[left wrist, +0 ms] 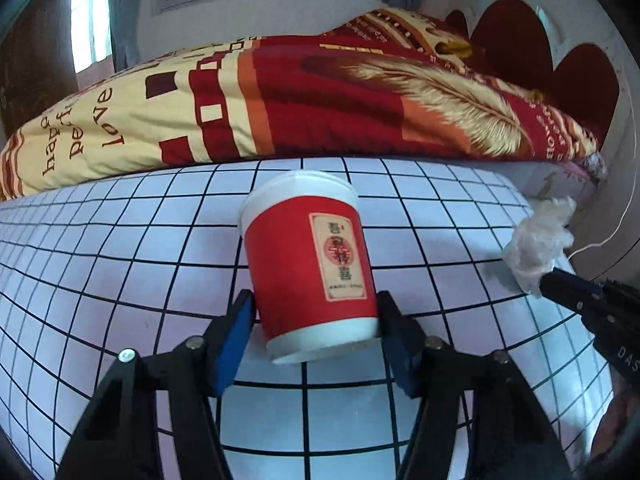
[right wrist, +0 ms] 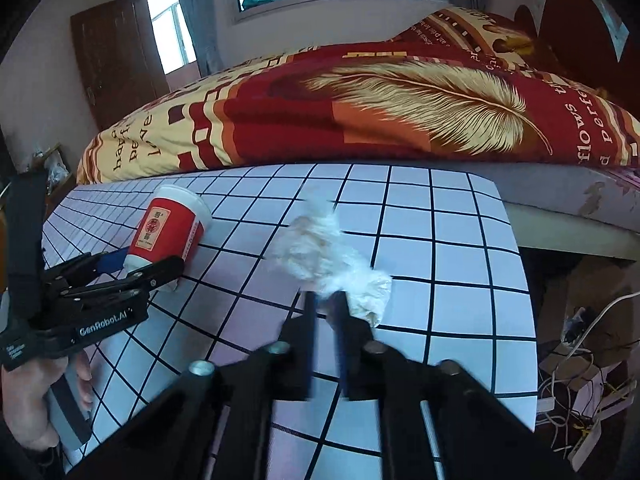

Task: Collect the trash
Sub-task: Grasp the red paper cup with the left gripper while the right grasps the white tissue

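Left gripper (left wrist: 316,312): fingers set wide, one blue pad on each side of the red paper cup (left wrist: 308,264). The pads bracket the base end of the cup; firm contact on both sides cannot be confirmed, so the grip is read as not yet closed. The cup tilts, its white lid toward 12 o'clock, and rests on or just above the gridded bench (left wrist: 120,248).

Right gripper (right wrist: 326,312): fingers narrow, clamped on the crumpled white tissue (right wrist: 328,256). The wad extends from the fingertips toward 11 o'clock. Whether it is clear of the bench cannot be told; motion blur obscures the fingers. In the left wrist view, this gripper and its wad appear at 3 o'clock.

Beyond the bench at 12 o'clock lies a bed with a red and cream quilt (right wrist: 360,120).

Progress, as a judgement: early to middle. One item is secured and one is bracketed for pickup. No bin or bag is visible, so deposit of both items remains. No other loose trash shows on the bench.
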{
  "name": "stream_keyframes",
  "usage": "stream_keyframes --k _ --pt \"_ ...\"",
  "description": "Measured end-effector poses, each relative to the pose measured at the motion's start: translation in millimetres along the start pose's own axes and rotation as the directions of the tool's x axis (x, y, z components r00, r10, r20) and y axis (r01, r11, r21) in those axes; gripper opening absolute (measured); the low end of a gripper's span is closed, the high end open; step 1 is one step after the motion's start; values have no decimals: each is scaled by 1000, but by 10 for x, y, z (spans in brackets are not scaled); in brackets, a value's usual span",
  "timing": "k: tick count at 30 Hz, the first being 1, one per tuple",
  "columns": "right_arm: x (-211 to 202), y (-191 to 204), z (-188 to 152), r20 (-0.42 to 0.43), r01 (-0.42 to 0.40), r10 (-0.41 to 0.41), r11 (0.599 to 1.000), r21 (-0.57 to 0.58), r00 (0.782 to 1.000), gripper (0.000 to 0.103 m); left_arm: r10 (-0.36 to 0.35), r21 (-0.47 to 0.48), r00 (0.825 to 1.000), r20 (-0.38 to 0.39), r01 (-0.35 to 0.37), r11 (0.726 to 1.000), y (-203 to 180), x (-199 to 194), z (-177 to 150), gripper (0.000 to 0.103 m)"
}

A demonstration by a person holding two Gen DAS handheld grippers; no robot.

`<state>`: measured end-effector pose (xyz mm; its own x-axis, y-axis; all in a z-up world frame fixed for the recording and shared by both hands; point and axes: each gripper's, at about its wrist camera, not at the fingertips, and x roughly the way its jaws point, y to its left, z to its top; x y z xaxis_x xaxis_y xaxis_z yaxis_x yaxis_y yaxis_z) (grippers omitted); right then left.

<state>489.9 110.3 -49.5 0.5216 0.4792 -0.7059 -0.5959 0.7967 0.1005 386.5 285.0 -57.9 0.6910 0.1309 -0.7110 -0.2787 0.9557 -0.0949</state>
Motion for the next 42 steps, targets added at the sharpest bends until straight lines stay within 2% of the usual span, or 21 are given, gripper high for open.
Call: stream_keyframes --k 4,6,7,9,10,11,13,19,21,22,23,24,28,32,34,35,36,37,38,39,42 --pt "-73 -9 -43 3 -6 6 1000 -13 1000 4 -13 5 1000 15 13 1000 36 -122 -93 60" --pt "-41 -8 -58 -33 -34 34 999 -16 999 4 -14 11 999 28 14 1000 47 -207 -137 59" --pt "-27 5 -58 -32 -15 14 999 -34 999 4 -17 7 999 33 16 1000 70 -237 -139 59" --pt "5 30 -51 -21 50 -52 996 -69 998 27 -12 2 999 42 11 1000 110 -299 -156 59" --pt "50 36 -48 -29 75 -77 994 -76 997 62 -7 0 999 42 7 1000 126 -302 -158 59" --pt "87 44 -37 -29 84 -86 993 -79 996 75 -7 -2 999 37 7 1000 146 -301 -168 59" --pt "188 92 -5 -29 99 -102 990 -104 994 75 -1 4 1000 23 1 1000 173 -285 -198 59" --pt "410 279 120 -68 41 -50 990 -136 996 74 4 5 1000 5 -4 1000 283 -277 -282 59" --pt "442 312 161 -69 16 -25 992 -122 997 67 5 5 1000 6 -5 1000 312 -286 -292 59" --pt "471 321 185 -76 -6 -3 994 -111 997 42 3 3 1000 8 -3 1000 326 -293 -297 59" --pt "512 331 194 -96 -30 20 995 -98 995 11 3 2 1000 8 -3 1000 337 -295 -299 59" --pt "541 327 197 -109 -46 36 995 -85 993 1 1 3 1000 7 -2 1000 343 -296 -302 59" --pt "580 293 152 -126 -74 68 996 -45 990 0 -2 17 1000 17 1 1000 352 -343 -323 59" --pt "432 356 52 -107 -97 90 993 -61 990 0 2 21 1000 28 -2 1000 357 -368 -336 59" --pt "394 421 9 -128 -81 68 992 -99 989 1 2 30 1000 22 -3 1000 341 -360 -353 59" --pt "370 436 14 -110 -43 30 992 -121 994 6 3 32 1000 23 -4 999 337 -364 -356 59" --pt "357 432 28 -89 -3 -9 990 -140 996 22 1 31 1000 26 -2 1000 340 -373 -354 59" --pt "354 424 59 -71 42 -54 986 -159 996 83 0 28 1000 30 -1 1000 345 -381 -351 59" --pt "367 392 86 -71 48 -60 986 -157 996 103 -1 23 1000 31 0 1000 357 -383 -350 59" --pt "386 367 127 -44 57 -65 985 -166 997 103 -2 18 1000 27 2 1000 375 -377 -351 59" --pt "587 340 276 -84 70 -87 980 -188 993 101 3 9 1000 17 -4 1000 411 -352 -359 59"
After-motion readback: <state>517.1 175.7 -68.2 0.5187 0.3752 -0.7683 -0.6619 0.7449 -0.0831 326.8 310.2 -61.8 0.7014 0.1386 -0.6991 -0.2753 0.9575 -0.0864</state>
